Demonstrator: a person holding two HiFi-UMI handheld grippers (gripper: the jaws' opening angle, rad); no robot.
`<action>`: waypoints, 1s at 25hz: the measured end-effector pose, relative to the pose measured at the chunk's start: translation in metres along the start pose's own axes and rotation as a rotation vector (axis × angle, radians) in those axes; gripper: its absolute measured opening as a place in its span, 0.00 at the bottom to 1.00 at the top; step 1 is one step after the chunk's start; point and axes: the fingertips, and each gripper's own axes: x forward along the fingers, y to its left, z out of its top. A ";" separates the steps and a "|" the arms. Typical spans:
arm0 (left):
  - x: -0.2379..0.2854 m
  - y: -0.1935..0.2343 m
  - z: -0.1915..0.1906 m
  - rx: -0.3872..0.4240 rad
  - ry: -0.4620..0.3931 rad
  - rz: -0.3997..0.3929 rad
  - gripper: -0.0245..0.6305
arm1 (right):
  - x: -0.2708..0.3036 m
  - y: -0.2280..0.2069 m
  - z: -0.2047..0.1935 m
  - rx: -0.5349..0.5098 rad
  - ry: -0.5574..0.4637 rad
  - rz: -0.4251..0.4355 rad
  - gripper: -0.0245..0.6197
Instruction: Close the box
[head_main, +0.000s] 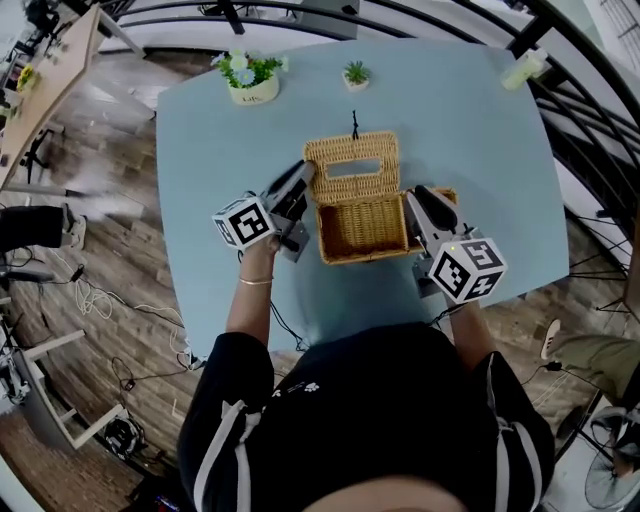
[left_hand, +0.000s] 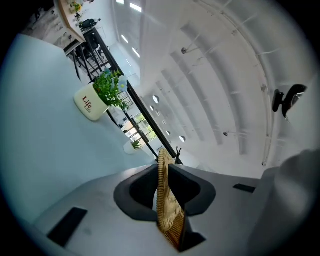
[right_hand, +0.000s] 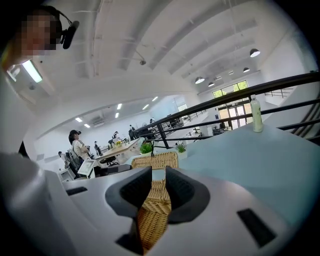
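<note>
- Here, in the head view, a wicker box (head_main: 360, 255) sits open in the middle of a pale blue table (head_main: 450, 110), just in front of the person.
- Its lid (head_main: 350, 188), with a slot cut through it, is hinged at the far side and is not down on the box.
- The left gripper (head_main: 306, 170) reaches in to the lid's left edge, while the right gripper (head_main: 418, 192) lies along the box's right wall.
- At the table's far edge stand a potted plant (head_main: 250, 78) in a white pot, a small green plant (head_main: 356, 74) and, at the far right corner, a pale bottle (head_main: 525, 68).
- In the left gripper view, the left gripper (left_hand: 162, 167) is rolled to one side and its jaws are pinched on the lid (left_hand: 167, 210), seen edge-on between the pads; the potted plant (left_hand: 100, 97) shows beyond on the table (left_hand: 45, 125).
- In the right gripper view, the right gripper (right_hand: 158, 172) has its jaws clamped on the wicker box (right_hand: 152, 220), the woven wall filling the gap between the pads.
- Beyond the jaws the lid (right_hand: 156, 161) stands up at the far side of the box, and the bottle (right_hand: 256, 114) stands at the right on the table (right_hand: 250, 160).
</note>
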 end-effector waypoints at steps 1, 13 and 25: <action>-0.001 -0.003 0.002 0.022 -0.006 -0.004 0.14 | 0.005 -0.003 0.002 -0.003 0.000 0.008 0.17; -0.016 -0.032 -0.001 0.207 -0.031 -0.043 0.14 | 0.029 -0.015 0.010 -0.054 -0.008 0.030 0.17; -0.030 -0.057 -0.012 0.382 -0.001 -0.083 0.14 | 0.030 -0.013 0.014 -0.145 0.000 0.072 0.17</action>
